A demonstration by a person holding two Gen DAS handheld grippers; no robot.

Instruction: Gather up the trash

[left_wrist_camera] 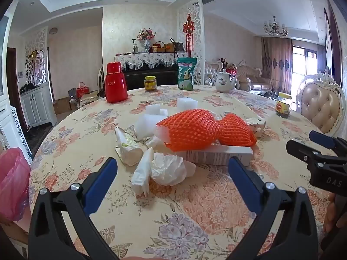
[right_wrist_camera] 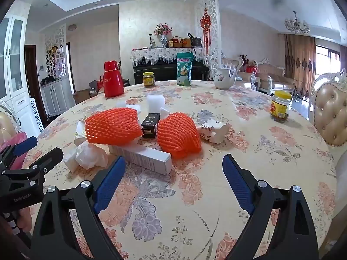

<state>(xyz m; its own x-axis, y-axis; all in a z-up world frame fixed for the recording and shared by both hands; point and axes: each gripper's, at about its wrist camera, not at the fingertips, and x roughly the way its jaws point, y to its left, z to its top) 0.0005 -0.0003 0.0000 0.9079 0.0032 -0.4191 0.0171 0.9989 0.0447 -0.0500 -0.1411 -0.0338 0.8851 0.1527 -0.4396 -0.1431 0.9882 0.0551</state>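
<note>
Trash lies in a heap mid-table: two orange foam nets (left_wrist_camera: 190,127) (right_wrist_camera: 112,125), a long white carton (left_wrist_camera: 219,155) (right_wrist_camera: 143,158), crumpled white tissues (left_wrist_camera: 167,169) (right_wrist_camera: 91,156), a small black box (right_wrist_camera: 150,124), white foam blocks (left_wrist_camera: 156,110) (right_wrist_camera: 155,101) and a crushed white paper cup (right_wrist_camera: 213,132). My left gripper (left_wrist_camera: 173,169) is open and empty, its fingers either side of the tissues, just short of them. My right gripper (right_wrist_camera: 174,169) is open and empty, in front of the carton and the right net (right_wrist_camera: 179,137). Each gripper shows at the other view's edge.
The round table has a floral cloth (left_wrist_camera: 195,205). At its far side stand a red thermos (left_wrist_camera: 115,83), two yellow-lidded jars (left_wrist_camera: 150,83) (right_wrist_camera: 279,106), a green pouch (left_wrist_camera: 186,73) and a white teapot (left_wrist_camera: 224,81). A pink bag (left_wrist_camera: 13,184) hangs at left. A padded chair (right_wrist_camera: 331,117) stands at right.
</note>
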